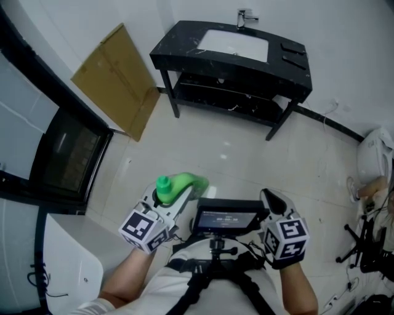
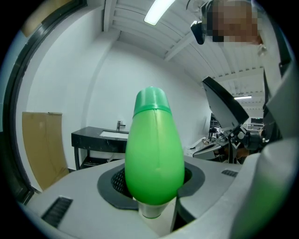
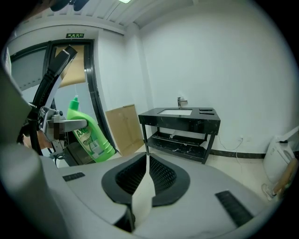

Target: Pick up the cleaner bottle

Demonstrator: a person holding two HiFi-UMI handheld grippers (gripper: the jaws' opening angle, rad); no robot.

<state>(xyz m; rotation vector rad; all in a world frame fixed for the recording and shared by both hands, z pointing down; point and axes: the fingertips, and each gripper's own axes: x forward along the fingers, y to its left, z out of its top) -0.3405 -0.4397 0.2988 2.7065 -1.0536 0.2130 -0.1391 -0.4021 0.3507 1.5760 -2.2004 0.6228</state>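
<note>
The green cleaner bottle point(image 1: 183, 184) lies tilted between the jaws of my left gripper point(image 1: 184, 195), its cap toward me. In the left gripper view the bottle point(image 2: 154, 158) fills the gap between the pads, cap up, and the jaws are shut on its body. It is lifted off the floor in front of my chest. My right gripper point(image 1: 271, 200) is held beside it on the right, its jaws shut with nothing between them point(image 3: 147, 158). From the right gripper view the bottle point(image 3: 88, 135) shows at left, with a label on its side.
A black washstand point(image 1: 289, 74) with a white sink point(image 1: 234, 44) and a tap point(image 1: 246, 17) stands ahead by the wall. A cardboard sheet point(image 1: 120, 80) leans at the left next to a dark glass door point(image 1: 68, 154). A white bag point(image 1: 375, 154) and stands point(image 1: 363, 240) are at the right.
</note>
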